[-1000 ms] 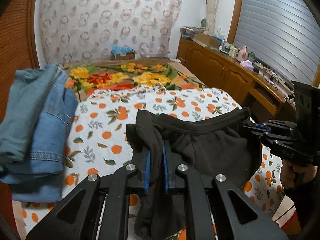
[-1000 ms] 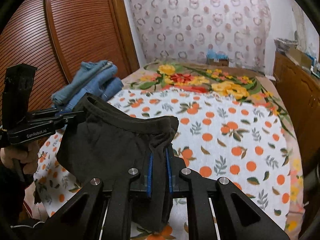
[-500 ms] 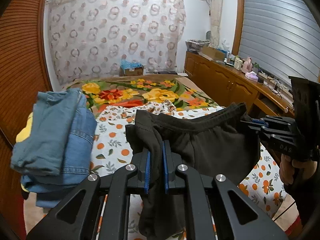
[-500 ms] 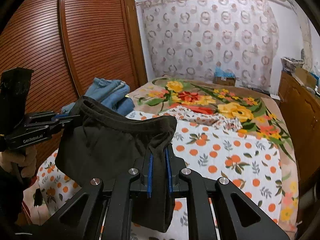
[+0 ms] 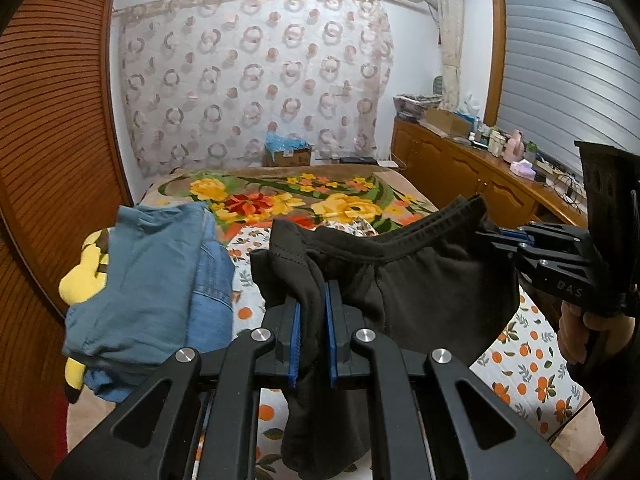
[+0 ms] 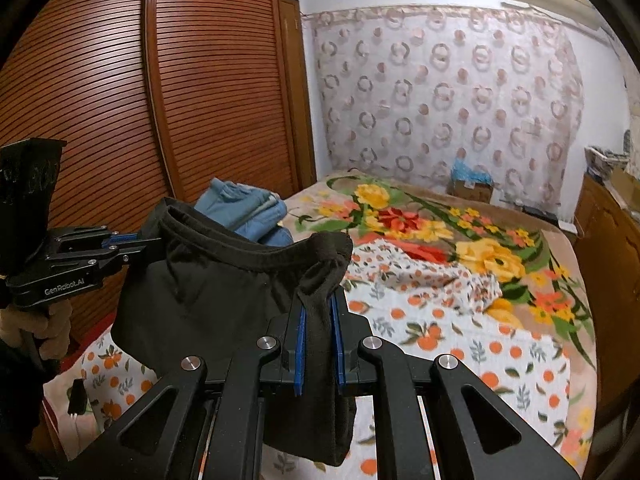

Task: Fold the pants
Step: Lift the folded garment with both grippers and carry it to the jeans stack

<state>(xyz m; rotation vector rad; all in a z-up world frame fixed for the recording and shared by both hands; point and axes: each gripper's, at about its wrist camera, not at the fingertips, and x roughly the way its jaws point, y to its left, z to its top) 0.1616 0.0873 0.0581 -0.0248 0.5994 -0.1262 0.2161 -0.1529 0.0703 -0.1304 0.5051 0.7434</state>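
A pair of black pants (image 5: 420, 288) hangs in the air above the bed, held at its waistband by both grippers. My left gripper (image 5: 312, 300) is shut on one end of the waistband; it shows at the left of the right wrist view (image 6: 132, 240). My right gripper (image 6: 318, 312) is shut on the other end of the pants (image 6: 208, 292); it shows at the right of the left wrist view (image 5: 492, 236). The waistband stretches between them and the legs hang down out of sight.
A bed (image 6: 460, 320) with an orange-dotted sheet and a flowered blanket (image 5: 288, 200) lies below. A stack of folded jeans (image 5: 160, 272) sits on its left edge beside a wooden louvred wardrobe (image 6: 120, 100). A wooden sideboard (image 5: 460, 168) with clutter stands at the right.
Both grippers have lifted the pants higher and tilted up, so more of the curtain wall and less of the bed shows. Both grips are unchanged.
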